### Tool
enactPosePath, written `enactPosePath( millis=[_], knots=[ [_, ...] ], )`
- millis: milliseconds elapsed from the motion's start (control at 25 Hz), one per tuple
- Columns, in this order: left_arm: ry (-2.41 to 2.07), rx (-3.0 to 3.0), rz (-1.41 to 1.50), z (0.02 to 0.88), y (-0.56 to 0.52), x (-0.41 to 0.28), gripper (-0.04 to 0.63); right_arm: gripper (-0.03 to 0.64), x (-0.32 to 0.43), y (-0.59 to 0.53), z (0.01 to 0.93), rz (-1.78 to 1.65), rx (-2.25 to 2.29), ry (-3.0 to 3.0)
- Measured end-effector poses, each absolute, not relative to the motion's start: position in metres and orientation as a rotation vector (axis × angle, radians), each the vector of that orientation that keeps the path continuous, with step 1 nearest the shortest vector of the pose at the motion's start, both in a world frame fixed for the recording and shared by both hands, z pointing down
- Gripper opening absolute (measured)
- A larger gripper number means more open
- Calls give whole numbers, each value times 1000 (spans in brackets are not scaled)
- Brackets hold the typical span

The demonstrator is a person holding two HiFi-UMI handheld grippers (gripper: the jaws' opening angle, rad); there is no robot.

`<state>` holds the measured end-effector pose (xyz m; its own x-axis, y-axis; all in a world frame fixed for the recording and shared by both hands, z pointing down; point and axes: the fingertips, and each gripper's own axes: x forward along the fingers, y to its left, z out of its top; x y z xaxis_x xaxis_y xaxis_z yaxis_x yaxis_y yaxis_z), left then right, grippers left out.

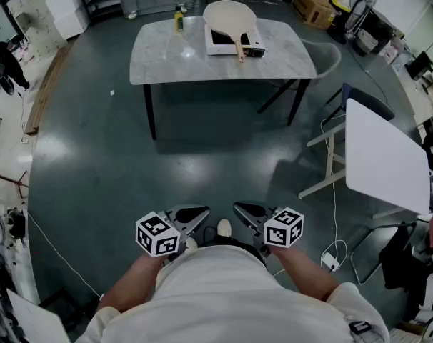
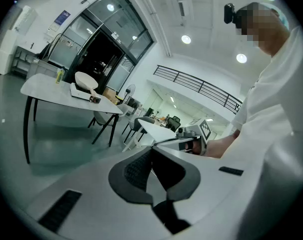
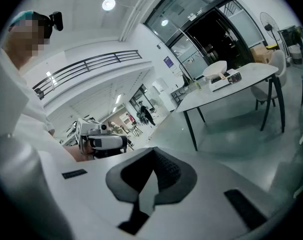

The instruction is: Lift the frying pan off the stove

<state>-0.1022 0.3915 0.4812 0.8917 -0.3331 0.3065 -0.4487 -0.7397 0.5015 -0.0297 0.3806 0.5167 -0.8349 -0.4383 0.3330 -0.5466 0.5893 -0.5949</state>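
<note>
Left hand-held gripper (image 1: 201, 214), closed, well apart from frying pan (image 1: 229, 14).

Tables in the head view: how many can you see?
2. A grey marble-topped table stands far ahead, bearing the white stove and cream frying pan; a plain white table stands at the right. Others may be hidden.

Tabletop (image 1: 159, 59) stands far ahead on the floor (image 1: 202, 170), well apart from left tool (image 1: 193, 219) & right tool (image 1: 246, 213), which are side by side near the person. Stove (image 1: 234, 45) sits at far edge, right of centre, w/ frying pan (image 1: 229, 14) on it. Bottle (image 1: 178, 21) is just left of stove.
</note>
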Motion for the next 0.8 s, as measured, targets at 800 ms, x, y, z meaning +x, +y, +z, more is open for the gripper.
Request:
enactPosePath(
  millis=[800],
  knots=[
    [-548,2456,259,487,261,13,21,32,92,262,544,1181,937,-2644]
  ],
)
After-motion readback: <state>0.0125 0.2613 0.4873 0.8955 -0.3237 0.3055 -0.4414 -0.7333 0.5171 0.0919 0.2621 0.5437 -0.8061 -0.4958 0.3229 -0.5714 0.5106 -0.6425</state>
